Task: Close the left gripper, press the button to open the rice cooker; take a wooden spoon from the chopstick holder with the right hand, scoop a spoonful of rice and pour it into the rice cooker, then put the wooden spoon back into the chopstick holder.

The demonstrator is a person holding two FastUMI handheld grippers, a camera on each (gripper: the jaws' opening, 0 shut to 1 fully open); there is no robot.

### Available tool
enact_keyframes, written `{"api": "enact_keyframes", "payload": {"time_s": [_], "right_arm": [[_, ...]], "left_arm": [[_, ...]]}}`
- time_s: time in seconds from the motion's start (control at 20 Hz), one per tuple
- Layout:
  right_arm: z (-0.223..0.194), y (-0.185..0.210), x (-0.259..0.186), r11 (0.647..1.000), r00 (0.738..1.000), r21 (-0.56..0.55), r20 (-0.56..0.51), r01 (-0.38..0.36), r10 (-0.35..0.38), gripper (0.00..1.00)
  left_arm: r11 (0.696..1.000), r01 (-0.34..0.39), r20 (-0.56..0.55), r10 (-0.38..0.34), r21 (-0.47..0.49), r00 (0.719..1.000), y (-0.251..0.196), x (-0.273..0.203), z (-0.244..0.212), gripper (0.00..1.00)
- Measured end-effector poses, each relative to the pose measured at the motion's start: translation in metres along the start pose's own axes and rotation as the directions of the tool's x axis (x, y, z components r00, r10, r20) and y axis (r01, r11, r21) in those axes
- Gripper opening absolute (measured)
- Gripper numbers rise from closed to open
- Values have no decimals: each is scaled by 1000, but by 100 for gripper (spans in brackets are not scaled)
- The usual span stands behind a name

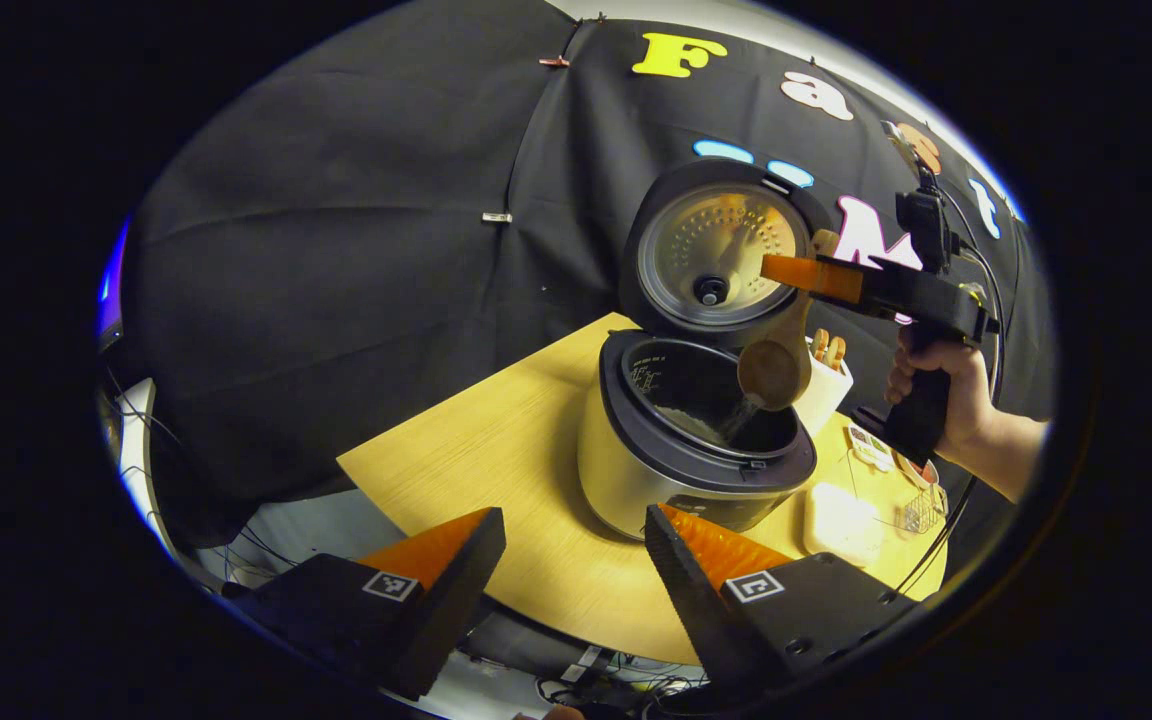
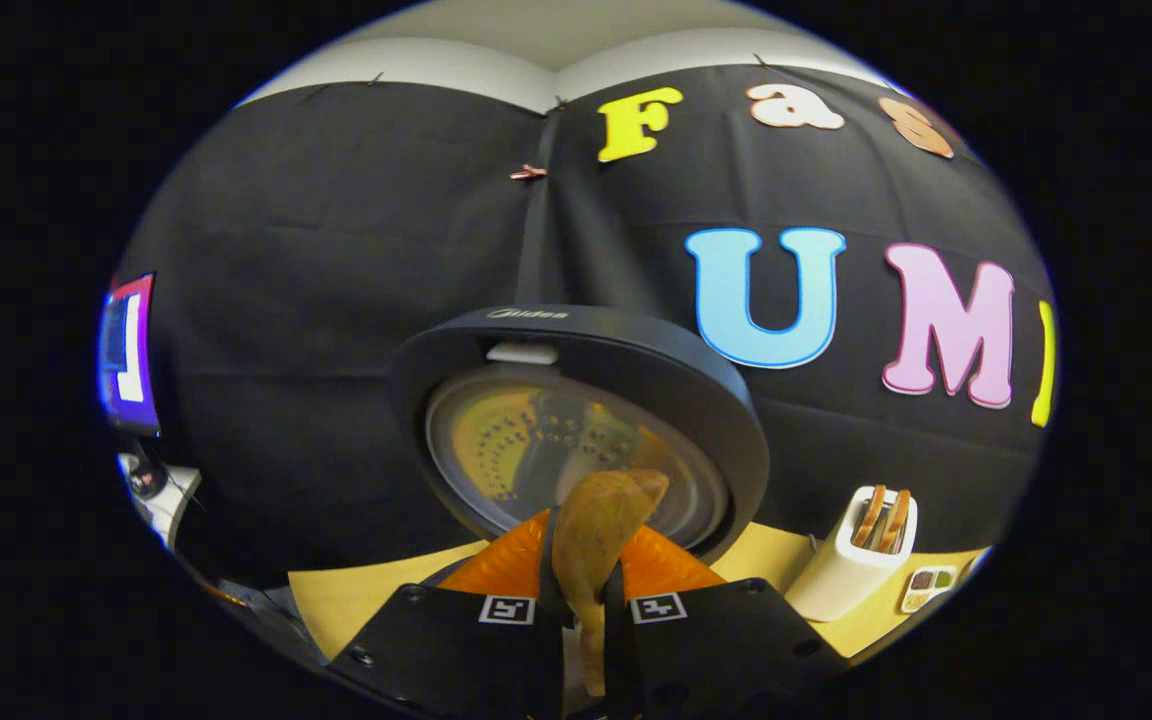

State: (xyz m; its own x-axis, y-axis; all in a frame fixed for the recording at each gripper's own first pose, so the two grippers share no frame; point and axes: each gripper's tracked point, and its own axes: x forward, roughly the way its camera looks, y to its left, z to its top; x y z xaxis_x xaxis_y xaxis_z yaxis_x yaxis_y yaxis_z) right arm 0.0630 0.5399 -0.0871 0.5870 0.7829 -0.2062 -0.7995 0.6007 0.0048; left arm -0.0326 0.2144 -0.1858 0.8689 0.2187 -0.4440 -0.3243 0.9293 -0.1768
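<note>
The rice cooker (image 1: 636, 470) stands on the wooden table (image 1: 496, 470) with its lid (image 1: 716, 250) swung up; rice lies in its dark inner pot. Over the pot hangs a wooden spoon (image 1: 776, 365), bowl tipped down, rice falling from it. My right gripper (image 1: 811, 272), held by a hand (image 1: 936, 390), is shut on the spoon's handle. In the right gripper view the spoon's handle (image 2: 591, 550) stands clamped between the fingers of the right gripper (image 2: 584, 575), in front of the raised lid (image 2: 576, 440). My left gripper (image 1: 576, 545) hangs open in front of the cooker, holding nothing.
A white chopstick holder (image 1: 824, 385) with wooden utensils stands right behind the cooker, also seen as the holder (image 2: 851, 560) at the right. A white rice container (image 1: 841, 520), a small wire rack (image 1: 921, 510) and a sectioned dish (image 1: 871, 445) lie right of the cooker. The table's front edge is near my left gripper.
</note>
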Motion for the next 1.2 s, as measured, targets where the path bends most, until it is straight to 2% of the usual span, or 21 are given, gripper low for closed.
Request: {"api": "enact_keyframes", "payload": {"time_s": [0.2, 0.3, 0.45, 0.65, 0.95, 1.1, 1.2], "right_arm": [[-10, 20, -3, 993, 998, -106, -6, -56, 56, 20], [-17, 25, -4, 991, 997, -111, -22, -74, 72, 19], [-18, 20, -10, 997, 997, -39, -41, -62, 60, 20], [3, 0, -23, 994, 999, 107, -32, -20, 24, 20], [49, -58, -69, 965, 996, 251, 30, 73, -83, 19], [57, -109, -107, 946, 983, 283, 45, 159, -179, 20], [55, -160, -135, 922, 962, 299, 40, 245, -268, 19]], "left_arm": [[1000, -10, 4, 10, 13, 1000, 2, -1, -2, 95], [1000, -16, 0, 16, 15, 1000, 4, -2, -2, 96], [999, -27, 14, 27, 18, 1000, 3, -5, 3, 96], [999, -9, 25, 8, 32, 1000, -8, -7, 9, 96], [996, 49, 51, -53, 75, 997, -41, -9, 25, 96], [991, 85, 61, -92, 108, 994, -66, -9, 31, 96], [985, 111, 67, -120, 133, 990, -85, -10, 35, 96]]}}
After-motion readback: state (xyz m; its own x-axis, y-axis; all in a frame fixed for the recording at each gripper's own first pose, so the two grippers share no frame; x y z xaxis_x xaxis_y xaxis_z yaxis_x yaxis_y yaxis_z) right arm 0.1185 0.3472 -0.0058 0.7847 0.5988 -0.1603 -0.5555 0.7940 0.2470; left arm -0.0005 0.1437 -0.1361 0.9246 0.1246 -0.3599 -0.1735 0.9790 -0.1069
